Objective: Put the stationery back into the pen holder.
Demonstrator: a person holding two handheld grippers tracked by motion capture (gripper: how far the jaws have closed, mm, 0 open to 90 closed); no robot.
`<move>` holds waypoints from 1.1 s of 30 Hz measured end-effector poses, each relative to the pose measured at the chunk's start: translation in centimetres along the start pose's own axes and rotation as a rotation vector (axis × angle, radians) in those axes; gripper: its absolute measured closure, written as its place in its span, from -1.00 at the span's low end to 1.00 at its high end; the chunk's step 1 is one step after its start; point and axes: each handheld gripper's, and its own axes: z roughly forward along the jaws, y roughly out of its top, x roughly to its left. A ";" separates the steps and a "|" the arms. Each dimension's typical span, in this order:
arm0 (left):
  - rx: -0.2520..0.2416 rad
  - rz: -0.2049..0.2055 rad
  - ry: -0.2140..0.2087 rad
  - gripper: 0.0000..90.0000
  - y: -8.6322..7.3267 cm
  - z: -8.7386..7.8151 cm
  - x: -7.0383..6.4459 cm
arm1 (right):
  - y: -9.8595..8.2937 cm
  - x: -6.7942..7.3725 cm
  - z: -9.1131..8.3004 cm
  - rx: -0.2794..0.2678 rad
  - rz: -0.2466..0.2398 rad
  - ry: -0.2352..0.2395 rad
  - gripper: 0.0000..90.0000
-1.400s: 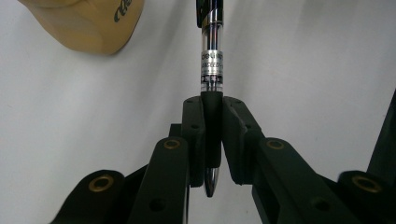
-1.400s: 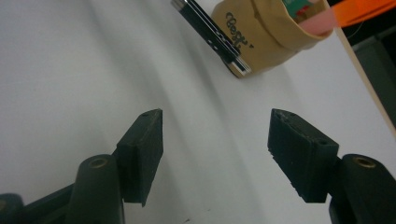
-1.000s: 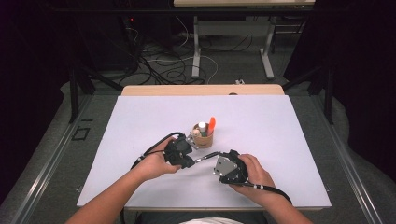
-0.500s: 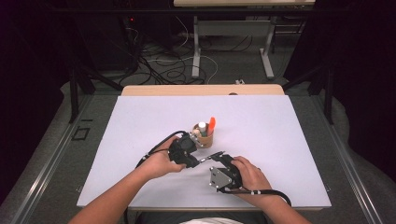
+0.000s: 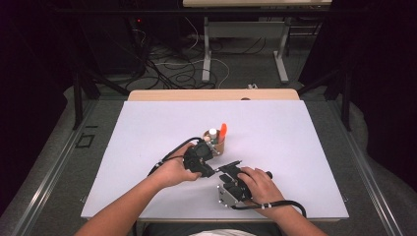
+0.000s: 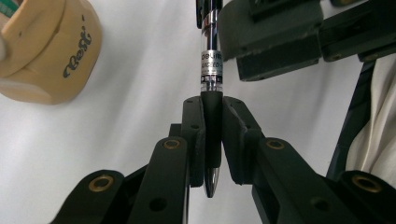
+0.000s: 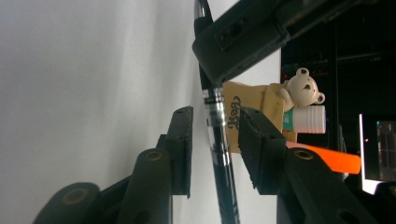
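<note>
High view: both hands sit just in front of the pen holder (image 5: 215, 142) on the white tabletop (image 5: 295, 147); left gripper (image 5: 209, 169) and right gripper (image 5: 227, 173) meet nose to nose, a thin black pen (image 5: 231, 164) bridging them, right-front of the holder. Finger gaps are too small to read here. Left gripper view: fingers (image 6: 194, 135) are closed tight on the pen (image 6: 212, 112) at its rubber grip, tip pointing back toward the camera, barrel running straight out along the finger axis; holder (image 6: 49, 51) off to the upper left, the right gripper's body (image 6: 275, 42) just past the chrome band. Right gripper view: fingers (image 7: 182, 149) stand part open, straddling the pen (image 7: 217, 126) at the printed band with clear gaps either side, not gripping; the holder (image 7: 257, 116) sits directly beyond, with a bear figure, a white cap and an orange item in it. Key relation: pen's long axis runs through both grips, so the left gripper carries it alone. Likely the right must close before any handover.
</note>
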 end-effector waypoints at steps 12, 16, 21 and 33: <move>0.004 0.001 -0.016 0.77 1.0 0.1 -0.5 | 0.0 0.1 0.2 0.019 -0.111 -0.008 0.61; 0.006 0.005 -0.024 0.77 1.2 0.2 -0.6 | 0.0 0.2 0.2 0.027 -0.129 0.002 0.63; -0.002 0.005 -0.023 0.77 1.4 0.2 -0.8 | 0.0 0.2 0.3 0.023 -0.140 -0.011 0.64; 0.005 0.009 -0.026 0.77 1.5 0.3 -0.8 | 0.0 0.1 0.2 0.023 -0.144 -0.011 0.70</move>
